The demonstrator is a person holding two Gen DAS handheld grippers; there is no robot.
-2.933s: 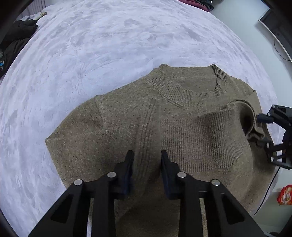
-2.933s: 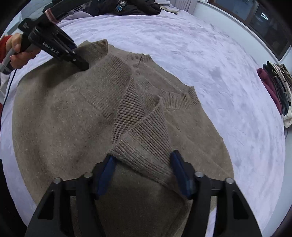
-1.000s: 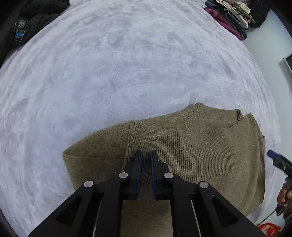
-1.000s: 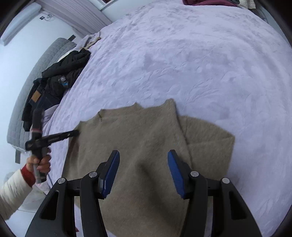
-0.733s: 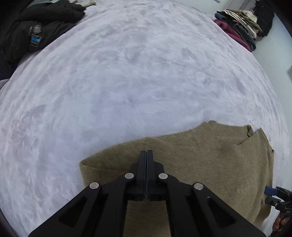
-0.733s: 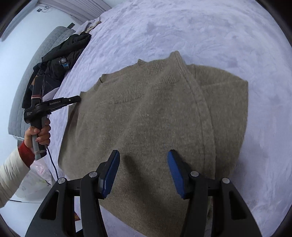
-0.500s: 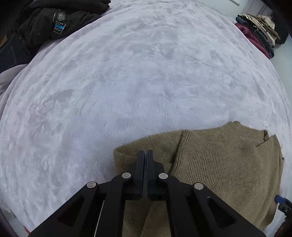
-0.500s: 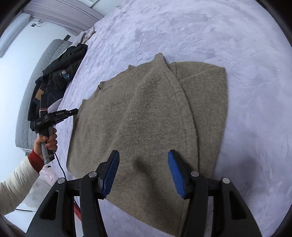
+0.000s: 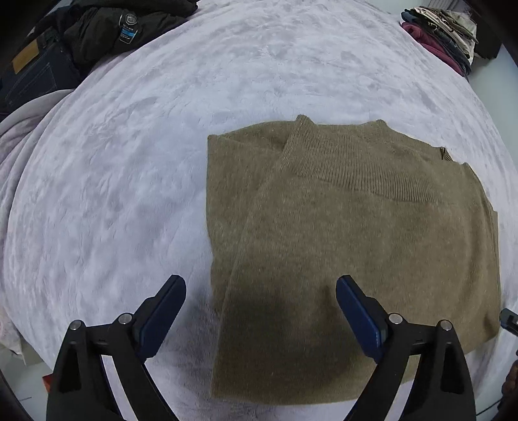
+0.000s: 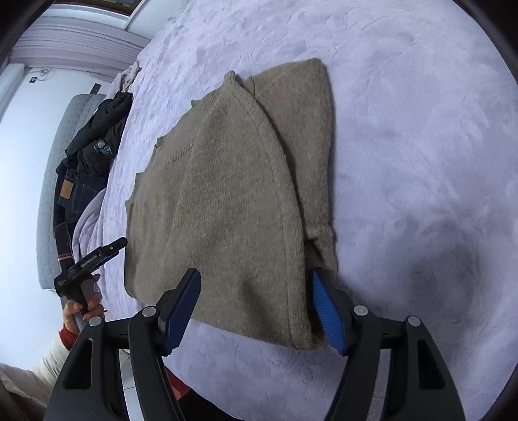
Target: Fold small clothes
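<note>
An olive-brown knitted sweater lies folded flat on the lilac plush bed cover. My left gripper hovers over the sweater's near left edge, jaws opening wide, gripping nothing. In the right wrist view that gripper sits left of the sweater, held by a hand. My right gripper straddles the sweater's near hem, jaws closing. The thick folded corner lies against the right pad, while the left pad stands apart from the cloth. Its tip shows at the left wrist view's right edge.
A heap of dark clothes and jeans lies at the far left of the bed, by a grey padded headboard. A stack of folded clothes sits at the far right corner. The bed's edge runs just below the right gripper.
The left gripper, shut on the sweater's fold before, has let go, opened wide and drawn back. The right gripper has sunk towards the near hem and rolled.
</note>
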